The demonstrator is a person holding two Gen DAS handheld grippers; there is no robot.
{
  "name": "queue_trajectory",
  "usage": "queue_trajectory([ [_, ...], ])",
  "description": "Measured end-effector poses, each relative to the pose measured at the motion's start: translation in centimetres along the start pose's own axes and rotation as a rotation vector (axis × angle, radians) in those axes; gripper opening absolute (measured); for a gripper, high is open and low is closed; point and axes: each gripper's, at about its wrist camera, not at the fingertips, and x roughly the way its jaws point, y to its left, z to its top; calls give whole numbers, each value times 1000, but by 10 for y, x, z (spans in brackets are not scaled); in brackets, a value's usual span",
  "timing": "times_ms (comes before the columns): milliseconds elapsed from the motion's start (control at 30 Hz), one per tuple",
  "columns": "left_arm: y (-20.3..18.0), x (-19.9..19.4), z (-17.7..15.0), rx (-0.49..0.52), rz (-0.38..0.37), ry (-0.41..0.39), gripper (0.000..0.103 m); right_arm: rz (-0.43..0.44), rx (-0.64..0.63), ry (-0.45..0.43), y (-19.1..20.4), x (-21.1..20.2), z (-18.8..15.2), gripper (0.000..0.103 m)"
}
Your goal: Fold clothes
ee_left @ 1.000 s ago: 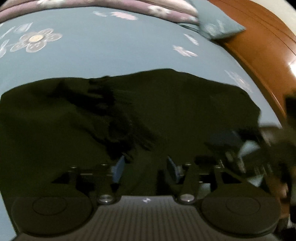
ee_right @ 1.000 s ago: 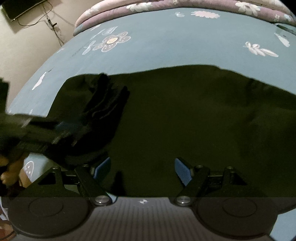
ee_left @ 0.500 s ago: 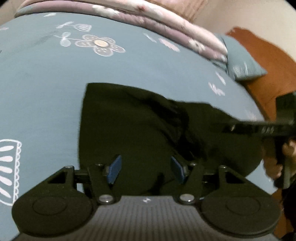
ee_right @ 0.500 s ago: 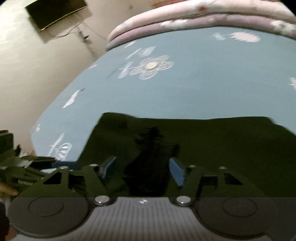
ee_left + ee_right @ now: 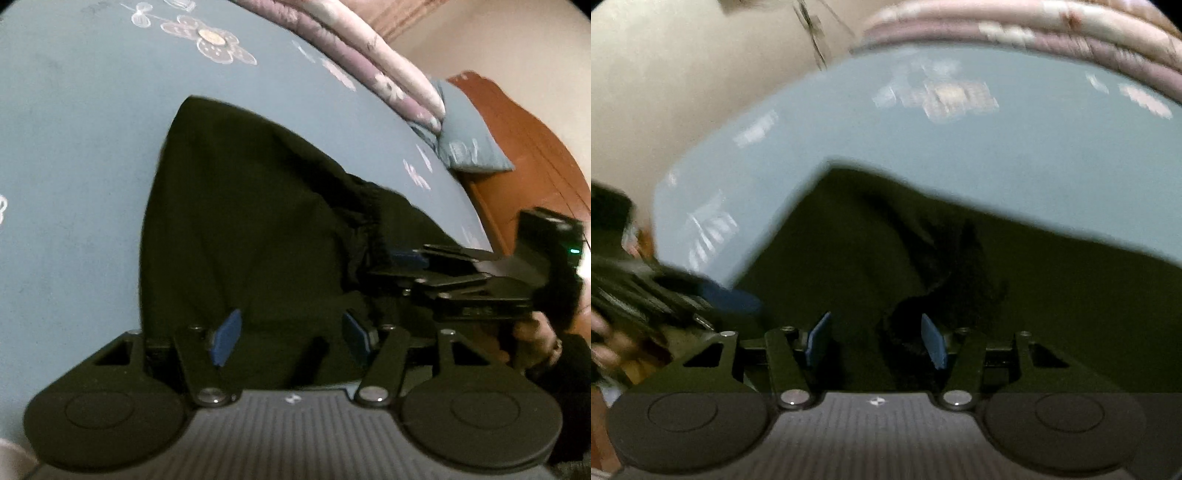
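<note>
A bed with a blue flower-printed sheet [image 5: 85, 155] fills both views, a folded pink quilt [image 5: 373, 55] along its far edge and a brown wooden headboard [image 5: 524, 155] at its right end. The black garment [image 5: 240, 229] lies bunched near the bed's front edge. The left gripper [image 5: 291, 338] is opening, its blue pads clear of the cloth below. The right gripper [image 5: 875, 341] stands parted over the garment; whether it pinches cloth I cannot tell.

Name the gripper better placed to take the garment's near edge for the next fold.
Probably left. The left gripper has its blue pads apart and opening over the black garment, close to its near edge. The right gripper sits further in, over the bunched middle.
</note>
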Motion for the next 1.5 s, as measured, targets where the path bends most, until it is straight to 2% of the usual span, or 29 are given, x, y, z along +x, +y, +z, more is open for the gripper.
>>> queue_trajectory([
  [67,-2,-8,-6,27,23,8,61,17,3,-13,-3,-8,-6,59],
  [267,-21,-33,-17,111,48,-42,67,-65,-118,-72,12,-23,-3,59],
  [367,-28,-35,-23,153,56,-37,67,-54,-176,-71,19,-22,-3,59],
  [433,-26,-35,-23,152,66,-32,67,-96,-211,-29,24,-9,-4,58],
  [467,-23,-37,-23,143,68,-37,67,-118,-218,-2,25,-2,-4,54],
  [533,-19,-41,-24,125,72,-49,67,-110,-215,22,25,4,-5,13],
  [767,-3,-63,-22,83,91,-102,68,28,-120,-62,26,-34,18,13],
  [933,0,-71,-19,74,76,-131,68,79,-43,-62,19,-57,27,13],
  [1033,-1,-69,-20,90,69,-120,68,61,7,-17,4,-44,17,18],
  [1100,-2,-64,-20,92,67,-105,68,31,39,65,-7,-27,0,18],
  [1167,-5,-61,-21,97,64,-93,68,34,58,107,-14,-15,-15,17],
  [1267,-13,-60,-21,133,52,-85,68,62,79,81,-17,-21,-20,19],
  [1333,-19,-59,-19,159,44,-89,68,43,69,58,-15,-33,-15,44],
  [1433,-31,-48,-8,201,29,-93,68,-34,24,-13,-12,-47,-2,45],
  [1500,-41,-33,-4,252,27,-86,68,-58,42,-59,-13,-49,9,45],
])
